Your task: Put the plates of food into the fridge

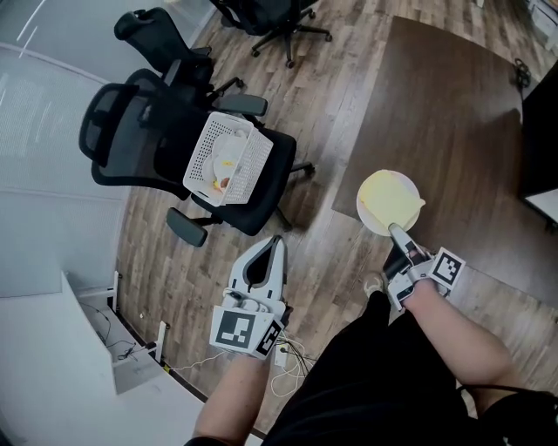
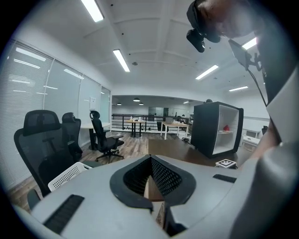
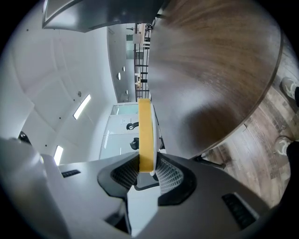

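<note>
In the head view my right gripper (image 1: 398, 233) is shut on the near rim of a white plate (image 1: 389, 201) topped with pale yellow food, held over the near corner of the dark brown table (image 1: 445, 122). The right gripper view shows that plate (image 3: 145, 133) edge-on, clamped between the jaws of the right gripper (image 3: 145, 169). My left gripper (image 1: 277, 242) hovers over the wooden floor, shut and holding nothing; its tips meet in the left gripper view (image 2: 150, 161). The fridge (image 2: 217, 128), a black cabinet with a white inside, stands open on the table ahead.
A white basket (image 1: 228, 159) with more food sits on the seat of a black office chair (image 1: 148, 139), left of the table. More chairs (image 1: 279, 22) stand further off. Cables (image 1: 288, 359) lie on the floor by my feet. A white desk (image 1: 52, 366) is at lower left.
</note>
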`<state>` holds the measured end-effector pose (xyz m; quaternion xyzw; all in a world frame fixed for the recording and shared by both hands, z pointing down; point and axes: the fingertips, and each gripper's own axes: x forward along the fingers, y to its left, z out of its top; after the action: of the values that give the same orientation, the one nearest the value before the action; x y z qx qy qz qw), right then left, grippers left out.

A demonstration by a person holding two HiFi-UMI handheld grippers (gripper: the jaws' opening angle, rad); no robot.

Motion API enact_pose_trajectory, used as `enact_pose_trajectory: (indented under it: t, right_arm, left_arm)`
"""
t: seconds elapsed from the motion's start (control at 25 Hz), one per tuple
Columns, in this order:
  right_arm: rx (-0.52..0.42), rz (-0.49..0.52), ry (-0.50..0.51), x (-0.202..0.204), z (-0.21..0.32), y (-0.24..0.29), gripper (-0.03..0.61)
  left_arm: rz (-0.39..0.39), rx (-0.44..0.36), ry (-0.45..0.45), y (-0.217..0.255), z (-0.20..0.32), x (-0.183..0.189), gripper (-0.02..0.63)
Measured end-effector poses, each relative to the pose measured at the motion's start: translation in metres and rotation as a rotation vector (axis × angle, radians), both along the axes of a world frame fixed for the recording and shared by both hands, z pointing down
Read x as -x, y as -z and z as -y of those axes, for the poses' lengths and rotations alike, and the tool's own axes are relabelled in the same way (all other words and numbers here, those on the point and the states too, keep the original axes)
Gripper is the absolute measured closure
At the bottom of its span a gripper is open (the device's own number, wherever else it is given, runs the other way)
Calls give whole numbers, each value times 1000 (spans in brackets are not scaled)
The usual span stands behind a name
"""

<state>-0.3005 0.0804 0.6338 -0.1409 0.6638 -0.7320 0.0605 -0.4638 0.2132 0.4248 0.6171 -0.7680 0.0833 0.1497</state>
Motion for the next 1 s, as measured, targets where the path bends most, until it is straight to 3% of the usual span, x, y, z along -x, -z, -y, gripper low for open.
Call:
enact_pose_trajectory:
  t: [0.64,0.88,1.0]
  right_arm:
    - [-83,44,-89,-61,56,68,468]
    - [-101,81,-158,-140,109,96,468]
    - [-112,95,-207,-144,110,109,468]
  left_arm:
    - [48,-107,-154,51,84,-47,609]
    - [54,-130,-242,68,150,-131,611]
    - [48,-146,-291,72,156,-129,609]
